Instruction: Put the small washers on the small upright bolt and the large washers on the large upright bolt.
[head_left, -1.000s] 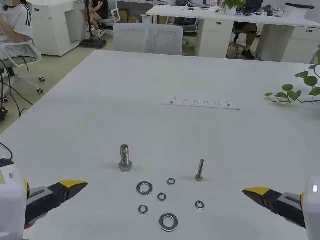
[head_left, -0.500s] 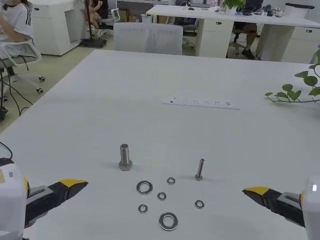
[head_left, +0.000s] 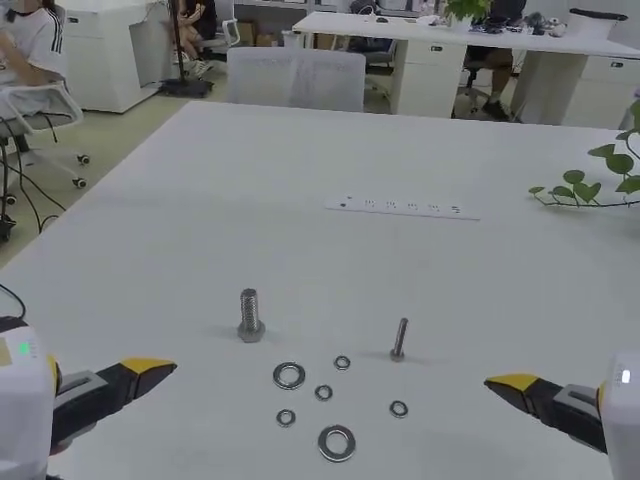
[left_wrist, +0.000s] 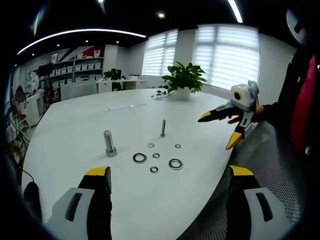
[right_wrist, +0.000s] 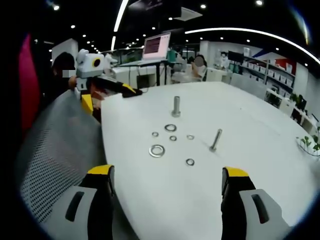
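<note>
Closest to us, the left gripper (left_wrist: 170, 171) and right gripper (right_wrist: 167, 171) hover over the near edge of the white counter (head_left: 300, 170), 1 on each side. Both have their fingers (left_wrist: 97, 172) spread wide apart. Just past them, all 6 washers lie flat on the counter. The near large washer (head_left: 337, 442) is in front, the far large washer (head_left: 289, 376) sits a bit back and left, and 4 small washers (head_left: 323, 393) are scattered around them. Behind that bunch, the large bolt (head_left: 250, 315) stands upright on the left and the small bolt (head_left: 400, 340) upright on the right, both apart from the washers. Further back there's a white power strip (head_left: 400, 207), and a leafy plant (head_left: 590, 185) at the right edge.
</note>
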